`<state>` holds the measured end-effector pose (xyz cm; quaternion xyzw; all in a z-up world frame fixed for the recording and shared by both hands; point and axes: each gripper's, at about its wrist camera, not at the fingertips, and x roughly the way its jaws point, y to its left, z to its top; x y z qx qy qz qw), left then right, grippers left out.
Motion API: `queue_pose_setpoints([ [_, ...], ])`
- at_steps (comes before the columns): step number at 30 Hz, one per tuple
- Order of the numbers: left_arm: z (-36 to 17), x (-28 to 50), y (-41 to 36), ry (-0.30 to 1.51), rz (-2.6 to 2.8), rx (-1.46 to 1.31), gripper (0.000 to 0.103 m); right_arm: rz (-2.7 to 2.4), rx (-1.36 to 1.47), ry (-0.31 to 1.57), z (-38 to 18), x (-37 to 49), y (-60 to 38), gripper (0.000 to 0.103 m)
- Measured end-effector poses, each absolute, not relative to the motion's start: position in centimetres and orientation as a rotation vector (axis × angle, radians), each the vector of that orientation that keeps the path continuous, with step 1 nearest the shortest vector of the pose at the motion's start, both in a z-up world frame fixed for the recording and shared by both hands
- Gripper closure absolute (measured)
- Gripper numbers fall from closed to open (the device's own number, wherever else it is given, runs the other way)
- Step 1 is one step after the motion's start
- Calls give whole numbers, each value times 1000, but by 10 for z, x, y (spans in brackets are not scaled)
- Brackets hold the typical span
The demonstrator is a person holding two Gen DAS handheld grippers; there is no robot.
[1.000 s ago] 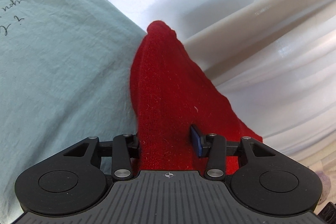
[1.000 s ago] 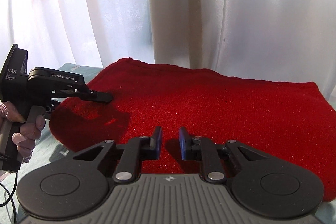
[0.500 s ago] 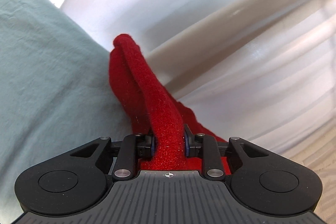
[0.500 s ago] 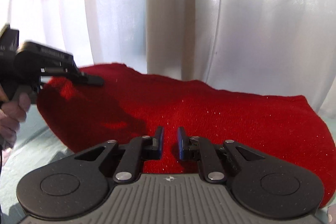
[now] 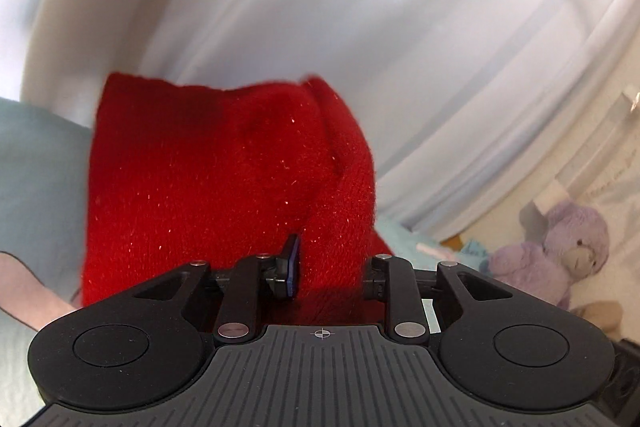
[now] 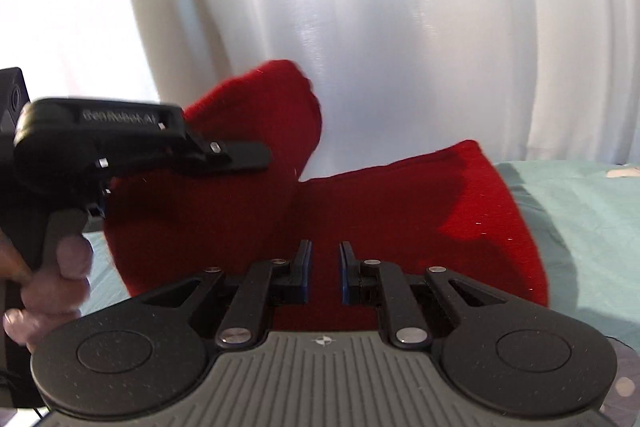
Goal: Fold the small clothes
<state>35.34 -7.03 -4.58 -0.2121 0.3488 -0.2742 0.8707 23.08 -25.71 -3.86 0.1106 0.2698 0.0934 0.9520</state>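
A red knitted garment (image 6: 400,211) lies on a pale green sheet (image 6: 592,211). My left gripper (image 5: 330,267) is shut on one edge of the red garment (image 5: 208,187) and holds that end lifted, so the cloth stands up in front of its camera. In the right wrist view the left gripper (image 6: 152,143) is at the left, with the raised flap behind it. My right gripper (image 6: 324,273) sits low over the near edge of the garment, jaws a narrow gap apart; whether cloth is pinched between them is hidden.
White curtains (image 6: 400,27) hang close behind the bed. A purple plush bear (image 5: 560,251) lies at the right in the left wrist view, next to small items. The green sheet (image 5: 36,163) extends to the left.
The left gripper closed on the garment's edge, then lifted it and swung it up and to the right, folding the left end over. The right gripper stayed low on the near edge.
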Motion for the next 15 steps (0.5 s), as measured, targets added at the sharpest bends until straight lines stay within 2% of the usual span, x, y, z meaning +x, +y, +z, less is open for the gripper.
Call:
queue_pose_setpoints([
  [3,-63,351,-97,731,-575,-370,68,134,271,572,-45,228,-280,90],
  [5,-63,346,-111,696,-581,-276,54,107,287,589,-51,224,-292,90],
  [6,-59,343,-115,691,-598,-247,41,94,296,603,-54,224,-298,90],
  [7,-55,338,-118,686,-611,-231,35,88,307,612,-56,224,-302,89],
  [12,-16,298,-86,570,-648,-319,35,66,324,592,-48,219,-320,89],
  [15,8,281,-47,472,-555,-383,31,62,301,549,-31,220,-323,89],
])
